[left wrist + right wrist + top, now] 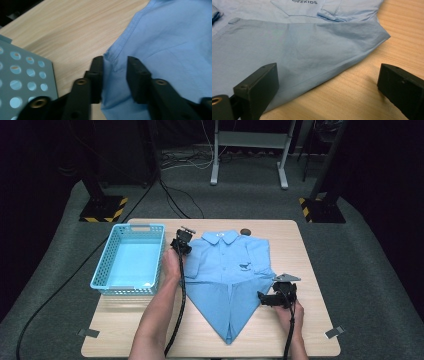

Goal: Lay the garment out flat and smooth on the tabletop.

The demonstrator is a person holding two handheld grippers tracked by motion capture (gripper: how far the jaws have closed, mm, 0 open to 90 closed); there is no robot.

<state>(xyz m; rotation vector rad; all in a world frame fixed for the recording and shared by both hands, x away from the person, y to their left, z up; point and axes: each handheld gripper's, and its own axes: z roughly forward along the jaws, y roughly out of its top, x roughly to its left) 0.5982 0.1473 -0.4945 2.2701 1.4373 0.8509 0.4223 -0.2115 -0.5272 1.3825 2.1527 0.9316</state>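
Observation:
A light blue short-sleeved shirt lies flat on the wooden table, collar away from me, its lower sides folded in to a point near the front edge. My left gripper is at the shirt's left sleeve. In the left gripper view its jaws stand slightly apart with the sleeve's edge lying loose between them. My right gripper rests at the shirt's right folded edge. In the right gripper view it is wide open, and the fold lies below its jaws.
A light blue perforated basket stands at the table's left, close to my left hand; its wall shows beside the left jaw. A small dark round object sits at the far edge behind the collar. Bare wood lies right of the shirt.

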